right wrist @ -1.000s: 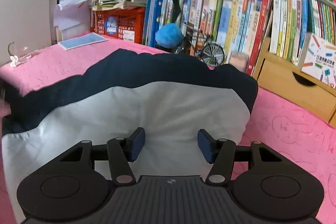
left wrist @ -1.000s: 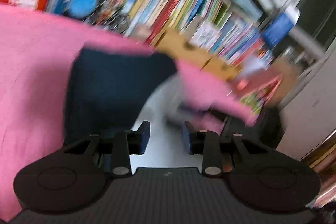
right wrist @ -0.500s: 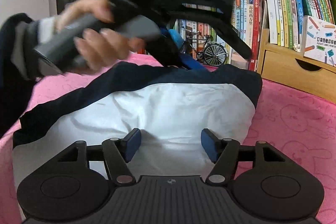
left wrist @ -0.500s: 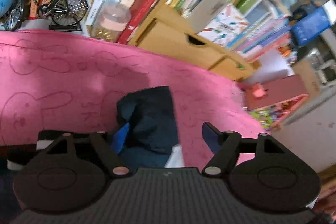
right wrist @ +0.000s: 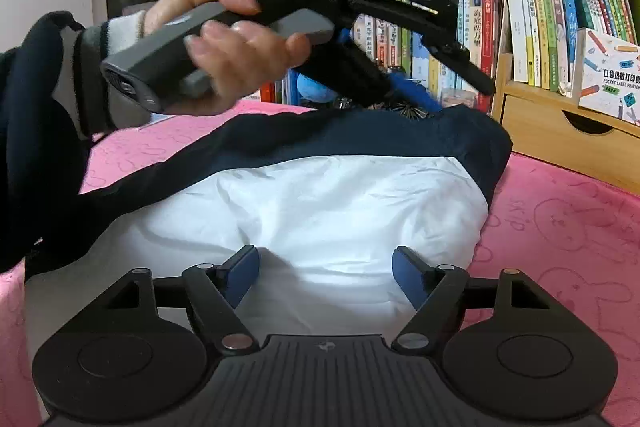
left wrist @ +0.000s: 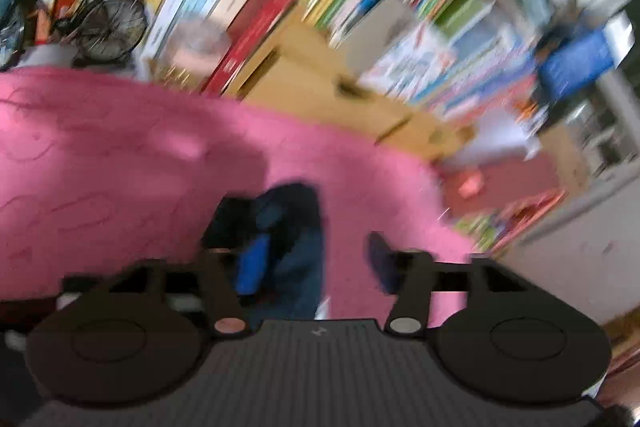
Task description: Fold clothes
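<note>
On the pink bed cover: one garment, white body with a navy band along its far edge, lying flat, long axis running left to right across the right wrist view.

Right hand-held gripper: low over the near white part, jaws opening, white cloth below and between the pads, none pinched that can be seen.

Left hand-held gripper: carried by a hand over the far navy edge, near the garment's far right corner. Jaws opening; the navy corner lies between them, nearer the left pad. Blur hides whether that pad touches cloth.

Relation for the next move, judged: garment lies between the two grippers, left nearer the far corner, right nearer the near hem. Fold across the short axis would bring far edge toward near.

Behind: bookshelf.
</note>
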Demonstrator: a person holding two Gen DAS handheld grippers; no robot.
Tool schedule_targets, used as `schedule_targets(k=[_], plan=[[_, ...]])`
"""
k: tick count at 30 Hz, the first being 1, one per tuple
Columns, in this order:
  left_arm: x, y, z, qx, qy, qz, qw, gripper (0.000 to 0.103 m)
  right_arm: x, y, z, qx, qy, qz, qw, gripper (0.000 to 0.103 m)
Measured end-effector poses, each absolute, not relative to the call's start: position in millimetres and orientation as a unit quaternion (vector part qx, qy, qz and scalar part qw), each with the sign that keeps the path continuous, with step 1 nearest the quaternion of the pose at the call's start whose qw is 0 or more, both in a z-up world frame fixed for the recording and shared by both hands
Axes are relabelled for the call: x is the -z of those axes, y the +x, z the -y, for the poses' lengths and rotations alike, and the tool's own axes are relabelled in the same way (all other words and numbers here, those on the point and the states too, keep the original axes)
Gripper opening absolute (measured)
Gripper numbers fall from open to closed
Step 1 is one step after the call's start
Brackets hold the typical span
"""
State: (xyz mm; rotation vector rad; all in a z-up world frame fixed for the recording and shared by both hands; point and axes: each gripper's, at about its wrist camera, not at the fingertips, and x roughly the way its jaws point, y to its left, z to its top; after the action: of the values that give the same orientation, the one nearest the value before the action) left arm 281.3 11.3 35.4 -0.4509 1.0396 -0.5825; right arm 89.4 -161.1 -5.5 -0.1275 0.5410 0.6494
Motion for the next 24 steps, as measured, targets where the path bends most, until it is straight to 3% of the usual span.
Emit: schedule_targets(k=[4, 8, 11, 17, 24], plan=[[-19.8, 281.2, 3.2, 0.250, -0.175, -0.503, 0.809, 0.077, 4.9, 91.7, 161.1, -0.314, -0.065, -0.262, 0.910, 0.075], [-12.4, 276.3, 15.0, 0.216, -0.142, -0.475, 0.841, 0.033, 4.9, 89.0, 161.8, -0.315, -0.064, -0.263, 0.910, 0.076], [-9.5, 283.5, 6.1, 0.212, -0.180, -0.469, 0.838, 0.016, 4.9, 86.3, 162.3, -0.315, -0.064, -0.264, 0.909, 0.076], [-9.9, 298.2, -0.6, 0.203, -0.202, -0.456, 0.843, 0.009, 4.9, 87.1, 160.7, -0.316, -0.069, -0.264, 0.909, 0.077], [-8.6, 323.6, 4.9, 0.195, -0.203, -0.456, 0.844, 0.009, 4.9, 85.4, 161.3, -0.317, -0.067, -0.266, 0.908, 0.078]])
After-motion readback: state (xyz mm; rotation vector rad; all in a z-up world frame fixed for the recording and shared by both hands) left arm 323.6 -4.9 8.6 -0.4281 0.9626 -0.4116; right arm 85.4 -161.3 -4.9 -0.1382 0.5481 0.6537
